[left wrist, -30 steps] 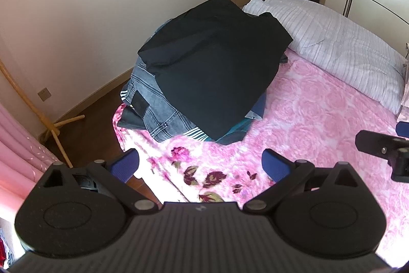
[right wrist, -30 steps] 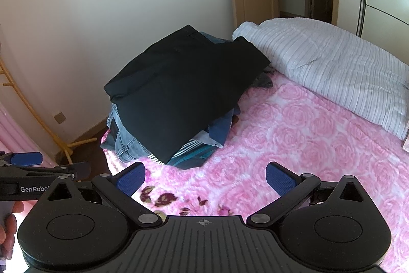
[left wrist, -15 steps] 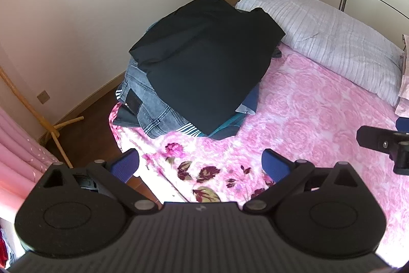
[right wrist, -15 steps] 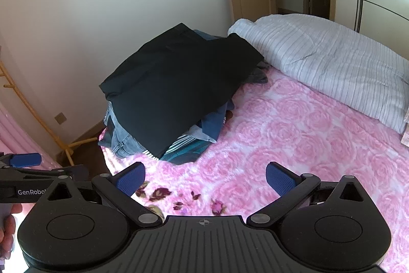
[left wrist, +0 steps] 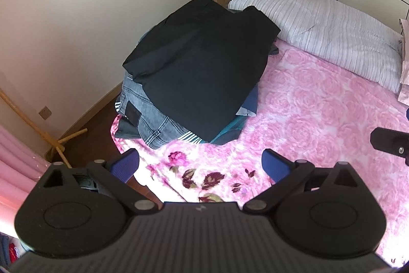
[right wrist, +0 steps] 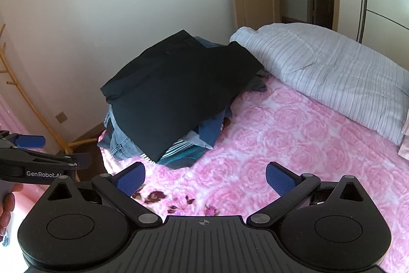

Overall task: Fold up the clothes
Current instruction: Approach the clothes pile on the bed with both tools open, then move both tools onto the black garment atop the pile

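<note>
Both grippers hung over the near edge of the bed, and neither one had cloth in it. The left gripper (left wrist: 200, 164) had its jaws spread wide, blue pads (left wrist: 126, 165) apart with only the pink rose bedspread (left wrist: 319, 99) showing between them. The right gripper (right wrist: 205, 177) was the same, jaws spread wide, nothing between its pads (right wrist: 280, 178) but bedspread.

The clothes pile (left wrist: 194, 83) was the thing to watch. It sat beyond both grippers, at the corner of the bed nearest the wall. A black garment (left wrist: 202, 63) lay draped flat across the top of the pile and covered most of it. Grey jeans (left wrist: 150, 117) stuck out from under the black garment on the side toward the wall, a dark patch showing at the waistband. At the near edge of the pile a striped piece (left wrist: 190, 137) and a teal one (left wrist: 230, 128) peeked out, and something blue (left wrist: 251, 102) showed on the side away from the wall.

Past the pile, a striped white quilt (left wrist: 332, 27) lay bunched along the far side of the bed, its end touching the black garment. From the right wrist view the pile (right wrist: 176, 99) looked the same, and the left gripper (right wrist: 51, 152) hovered level with the pile's near corner, off the bed's edge.
</note>
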`<state>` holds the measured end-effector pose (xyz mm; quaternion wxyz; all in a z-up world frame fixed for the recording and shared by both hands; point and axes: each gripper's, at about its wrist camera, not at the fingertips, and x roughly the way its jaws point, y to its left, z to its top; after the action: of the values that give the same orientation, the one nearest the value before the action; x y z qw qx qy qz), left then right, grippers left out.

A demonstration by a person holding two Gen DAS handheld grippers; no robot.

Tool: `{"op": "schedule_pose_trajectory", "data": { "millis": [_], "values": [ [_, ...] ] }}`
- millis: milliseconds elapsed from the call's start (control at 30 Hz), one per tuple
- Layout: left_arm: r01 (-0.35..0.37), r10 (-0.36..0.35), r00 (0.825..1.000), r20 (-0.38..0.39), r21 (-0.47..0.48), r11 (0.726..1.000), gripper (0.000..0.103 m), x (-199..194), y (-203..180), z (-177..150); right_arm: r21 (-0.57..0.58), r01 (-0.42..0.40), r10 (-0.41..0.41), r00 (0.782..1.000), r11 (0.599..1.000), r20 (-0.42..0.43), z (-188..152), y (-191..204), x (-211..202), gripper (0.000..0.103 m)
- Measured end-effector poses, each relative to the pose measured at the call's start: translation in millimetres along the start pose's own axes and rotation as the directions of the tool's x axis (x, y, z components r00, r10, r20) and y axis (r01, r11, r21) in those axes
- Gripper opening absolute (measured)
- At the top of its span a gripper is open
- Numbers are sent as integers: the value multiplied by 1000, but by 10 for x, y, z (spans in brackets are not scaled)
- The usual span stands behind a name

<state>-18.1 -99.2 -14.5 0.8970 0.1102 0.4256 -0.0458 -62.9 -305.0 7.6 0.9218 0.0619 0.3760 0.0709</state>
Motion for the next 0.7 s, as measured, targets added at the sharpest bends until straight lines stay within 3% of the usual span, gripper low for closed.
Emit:
{"op": "schedule_pose_trajectory", "data": {
  "millis": [233,433,700],
  "values": [
    [-37,39,999,-29,46,998,101,166,84,26,-26,6,-7,1000,1000,-30,54,89,171,103],
    [-75,76,997,-5,133,988,101,534,228,251,-23,41,-42,998,999,-39,264,189,484,103],
    [-43,50,998,-31,201,979,101,1244,437,664,-23,109,-111,991,994,-79,711,313,1141,103]
  ]
}}
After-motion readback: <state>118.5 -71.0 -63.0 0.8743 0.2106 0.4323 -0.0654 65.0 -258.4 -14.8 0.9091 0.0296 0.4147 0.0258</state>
